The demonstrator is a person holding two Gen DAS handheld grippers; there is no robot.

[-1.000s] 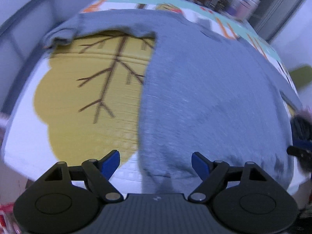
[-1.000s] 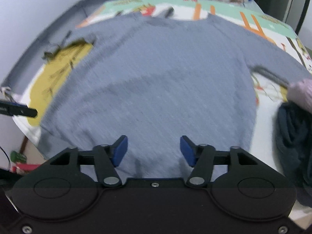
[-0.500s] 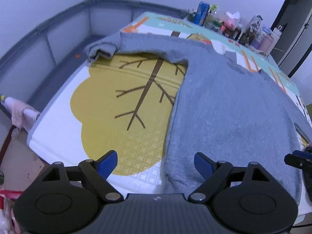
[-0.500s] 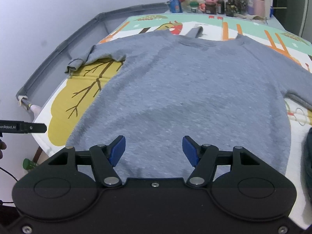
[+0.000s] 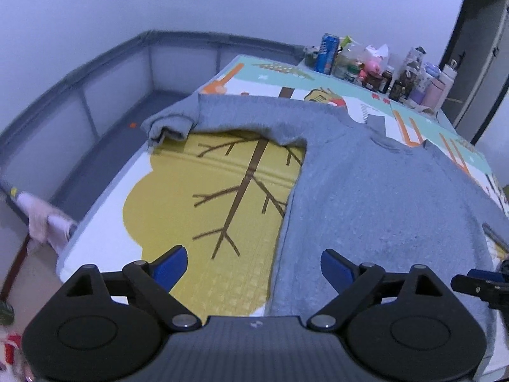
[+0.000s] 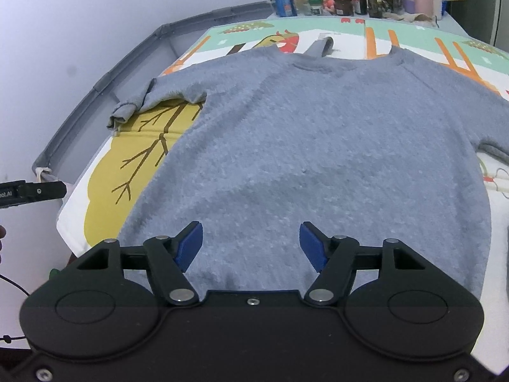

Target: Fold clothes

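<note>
Grey sweater (image 6: 318,133) beyond hand-held gripper (image 6: 251,245).

A grey-blue knitted sweater (image 6: 318,146) lies spread flat, front up, on the printed play mat (image 5: 203,197), not yet folded. Its hem is nearest the tongs and its round neckline (image 6: 321,65) is at the far end. Ahead of the right gripper (image 6: 251,242) stretches the middle of the body, the hem running just under the blue fingertips. The left gripper (image 5: 253,265) stands over the sweater's left side edge, one fingertip above bare yellow mat, the other above the knit. Far beyond it, the left sleeve (image 5: 241,113) reaches out sideways, its cuff (image 5: 168,127) bunched and curled over at the mat's edge. The other sleeve (image 6: 470,92) runs off past the right gripper's right.
</note>
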